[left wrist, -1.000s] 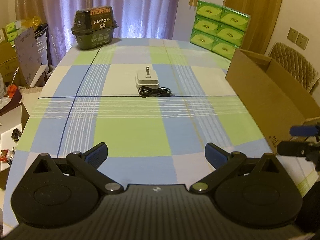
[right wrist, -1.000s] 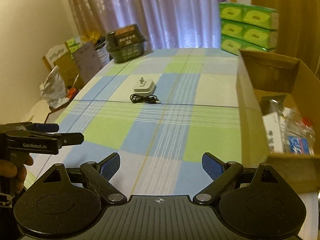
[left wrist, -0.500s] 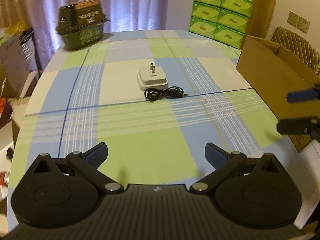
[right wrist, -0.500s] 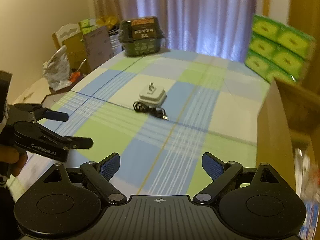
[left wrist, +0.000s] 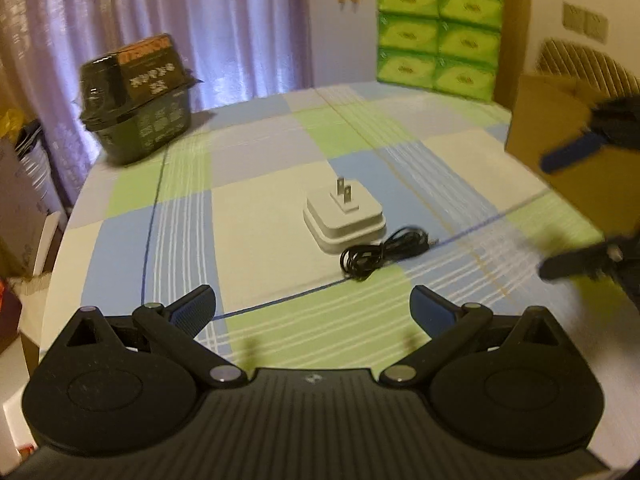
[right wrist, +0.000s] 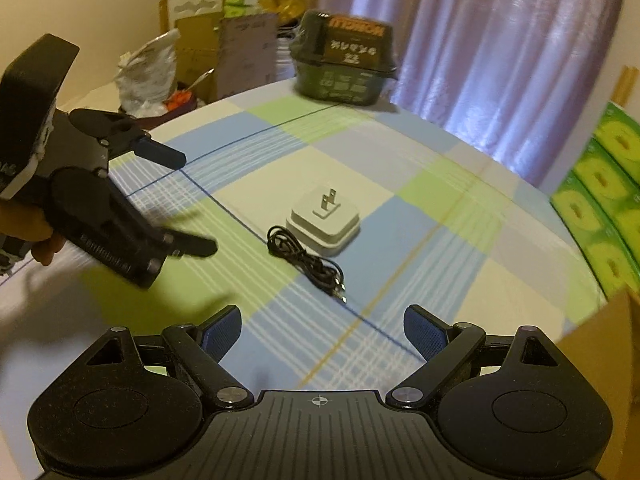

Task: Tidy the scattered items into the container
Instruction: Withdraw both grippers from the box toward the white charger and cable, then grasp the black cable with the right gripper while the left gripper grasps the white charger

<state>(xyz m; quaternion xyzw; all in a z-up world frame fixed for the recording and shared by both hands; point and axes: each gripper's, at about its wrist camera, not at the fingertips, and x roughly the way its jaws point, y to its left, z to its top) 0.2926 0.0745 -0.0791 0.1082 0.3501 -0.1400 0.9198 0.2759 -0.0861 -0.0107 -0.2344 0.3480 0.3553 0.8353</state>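
both grippers spread wide over the checked cloth, charger and cable between them

left gripper (left wrist: 312, 306) is held low over the tablecloth (left wrist: 264, 216) with its two blue-padded fingers (left wrist: 196, 308) spread wide and nothing between them. right gripper (right wrist: 322, 328) is likewise held spread and empty above the cloth; in the left wrist view its fingers are seen blurred at the right edge, also apart. a hand (right wrist: 28, 232) is seen gripping the left tool's handle, and pale lettering on that tool's side is too smeared to be read.

a white plug charger (left wrist: 344, 220) is laid flat on the cloth with its two metal prongs pointing up. a coiled black cable (left wrist: 380, 254) is placed just beside it, touching or almost touching its near edge; which cannot be told. both are found between the two grippers, ahead of each.

the cardboard box (left wrist: 560, 152) is set at the right of the table, well apart from the charger.

at the far end a dark green lidded container (right wrist: 344, 68) is stood, with an orange band on which "nongli" is read upside down, the last letters being unclear; its white characters are not made out. green tissue packs (left wrist: 436, 32) are stacked two wide and three high.
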